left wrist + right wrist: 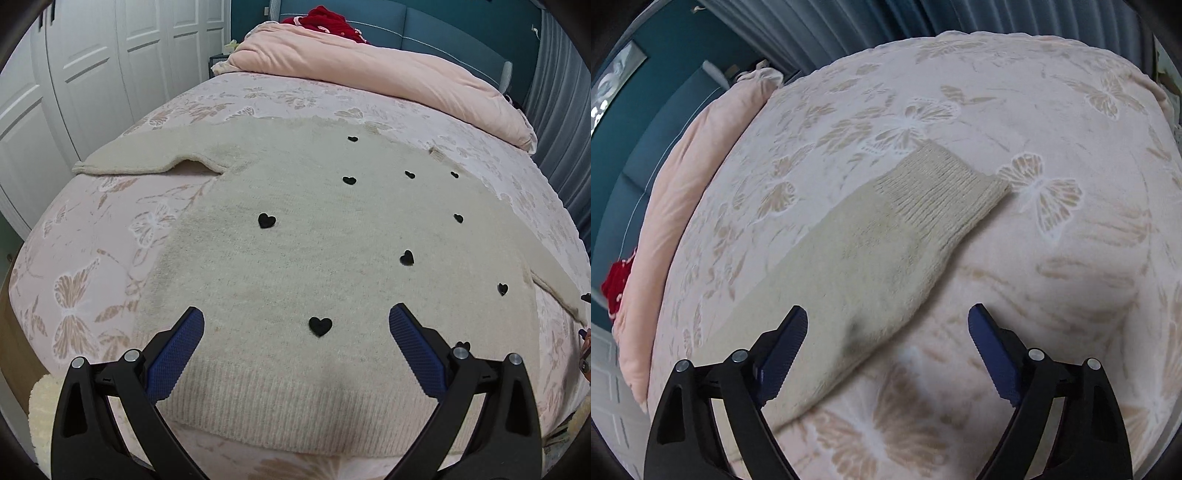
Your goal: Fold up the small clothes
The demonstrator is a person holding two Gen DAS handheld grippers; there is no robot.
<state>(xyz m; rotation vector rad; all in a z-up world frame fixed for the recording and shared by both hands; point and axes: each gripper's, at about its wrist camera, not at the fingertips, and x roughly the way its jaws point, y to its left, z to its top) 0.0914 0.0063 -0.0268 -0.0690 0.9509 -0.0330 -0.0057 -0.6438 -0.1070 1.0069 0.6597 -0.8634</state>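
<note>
On my left wrist view, white wardrobe doors point(92, 74) run down the left edge, and the bed point(92, 258) with its pink butterfly cover fills the frame. The cream sweater point(295, 236) lies flat on it, one sleeve stretched out to the left, black hearts point(266, 220) scattered across the front. My left gripper point(295, 325) hangs over the ribbed hem, blue pads spread wide with nothing between them but one heart patch below. Further back, a folded pink duvet point(369, 70) sits at the head of the bed with something red point(328, 20) on top.

Over to my right wrist view: the same duvet along the left, then the sweater's other sleeve point(871, 254) running diagonally across the cover, ribbed cuff point(942, 184) pointing away from me. My right gripper point(888, 321) is parted wide too, holding nothing; its left finger point(786, 347) overlaps the sleeve, the right one sits above bare bedcover.
</note>
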